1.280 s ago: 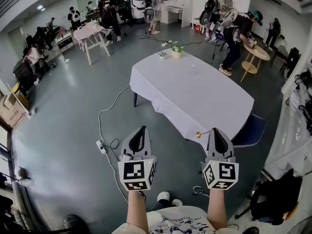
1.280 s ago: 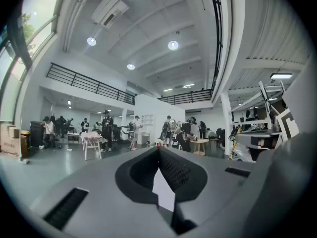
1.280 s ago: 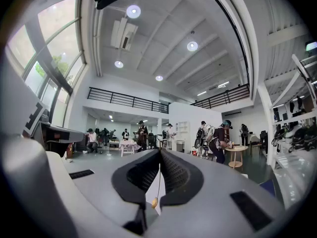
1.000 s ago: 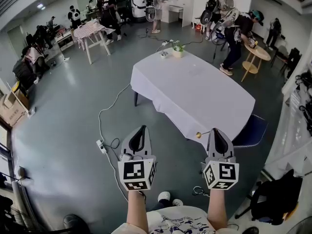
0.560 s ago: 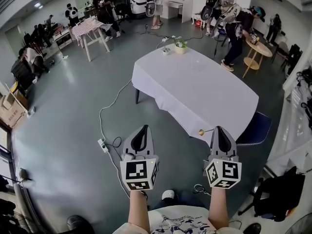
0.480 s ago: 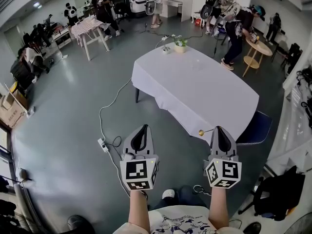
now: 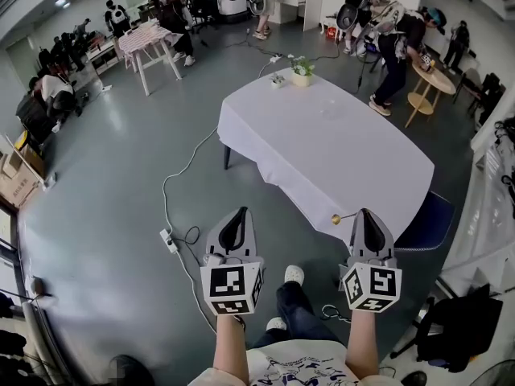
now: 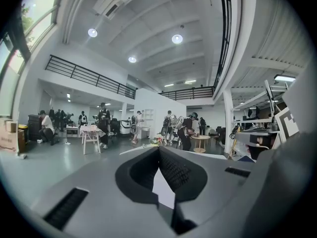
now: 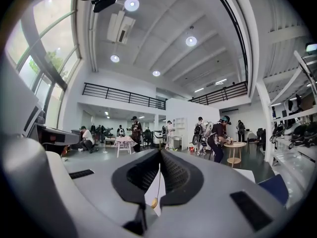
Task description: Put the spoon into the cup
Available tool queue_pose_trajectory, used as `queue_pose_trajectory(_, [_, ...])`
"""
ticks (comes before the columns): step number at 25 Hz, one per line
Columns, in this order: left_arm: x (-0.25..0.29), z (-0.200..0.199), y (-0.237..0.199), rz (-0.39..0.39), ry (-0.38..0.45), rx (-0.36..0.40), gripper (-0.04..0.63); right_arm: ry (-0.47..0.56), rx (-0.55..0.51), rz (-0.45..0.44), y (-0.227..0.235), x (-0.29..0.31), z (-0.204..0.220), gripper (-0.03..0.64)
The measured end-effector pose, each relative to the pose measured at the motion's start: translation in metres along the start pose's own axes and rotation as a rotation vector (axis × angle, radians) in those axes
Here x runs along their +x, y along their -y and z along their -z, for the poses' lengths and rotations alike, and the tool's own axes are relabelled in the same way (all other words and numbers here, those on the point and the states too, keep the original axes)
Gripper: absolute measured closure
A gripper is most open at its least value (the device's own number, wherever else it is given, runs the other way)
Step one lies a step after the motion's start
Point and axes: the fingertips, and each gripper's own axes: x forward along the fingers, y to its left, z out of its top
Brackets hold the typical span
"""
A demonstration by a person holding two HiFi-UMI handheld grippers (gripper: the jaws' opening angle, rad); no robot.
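My right gripper (image 7: 366,212) is shut on a thin gold spoon (image 7: 344,216), whose rounded end sticks out to the left of the jaws. In the right gripper view the spoon (image 9: 155,201) hangs between the closed pads. My left gripper (image 7: 239,211) is shut with nothing in it and is held level beside the right one. Both point at a table with a white cloth (image 7: 346,163), a short way ahead, its near corner just beyond the right gripper. I cannot make out a cup on it from here.
A small potted plant (image 7: 302,70) stands at the table's far end. A blue chair (image 7: 426,223) sits at the near right corner. A power strip and cable (image 7: 168,237) lie on the grey floor to the left. Several people stand at the room's far side.
The table has come closer to both grippers as the person walks forward. A leg and white shoe now show between the grippers. Both grippers keep their pose.
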Motion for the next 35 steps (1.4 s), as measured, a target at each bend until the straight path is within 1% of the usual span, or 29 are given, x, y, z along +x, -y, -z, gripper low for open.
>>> queue_pose_trajectory(7, [0.087,-0.011,-0.008,-0.025,0.001,0.009,0.581,0.001,-0.001,-0.009,0.034,0.087,-0.001,0.595])
queue_pose_trajectory(14, [0.200,-0.033,-0.010,-0.044,0.006,0.013,0.581,0.014,0.001,-0.024,0.080,0.196,-0.014,0.595])
queue_pose_trajectory(18, [0.264,-0.047,-0.008,-0.039,0.019,0.011,0.581,0.026,-0.001,-0.023,0.108,0.256,-0.021,0.595])
queue_pose_trajectory(23, [0.323,-0.058,-0.002,-0.022,0.016,0.010,0.581,0.027,0.003,-0.015,0.133,0.307,-0.027,0.595])
queue_pose_trajectory(30, [0.399,-0.051,0.003,0.008,-0.012,0.015,0.581,0.007,0.023,0.006,0.165,0.371,-0.012,0.595])
queue_pose_trajectory(35, [0.453,-0.051,-0.004,0.027,-0.027,0.015,0.581,-0.003,0.033,0.028,0.181,0.416,-0.007,0.595])
